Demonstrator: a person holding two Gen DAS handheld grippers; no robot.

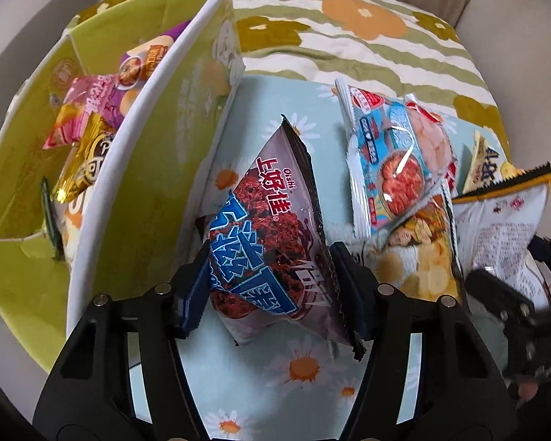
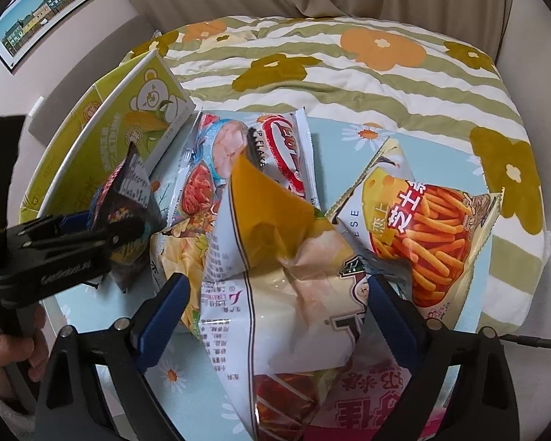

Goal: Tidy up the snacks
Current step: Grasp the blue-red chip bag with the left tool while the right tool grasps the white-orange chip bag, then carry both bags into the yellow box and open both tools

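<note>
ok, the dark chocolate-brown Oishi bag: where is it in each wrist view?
Left wrist: dark Oishi bag sits centre frame, pinched between the left gripper pads, just right of the green box wall.
Right wrist: same bag shows at left-middle, mostly its dark back side, held by the left gripper seen from the side.
Shared landmark: the green box, with its bear print behind the bag.

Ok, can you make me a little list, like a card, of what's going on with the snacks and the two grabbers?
surface: daisy-print mat on a flowered blanket
left gripper: pads against the dark Oishi bag
right gripper: jaws around a white crinkly bag, grip unclear
box: green box beside the mat, several packets inside
still out: cheese-stick bag, prawn-cracker pack
</note>
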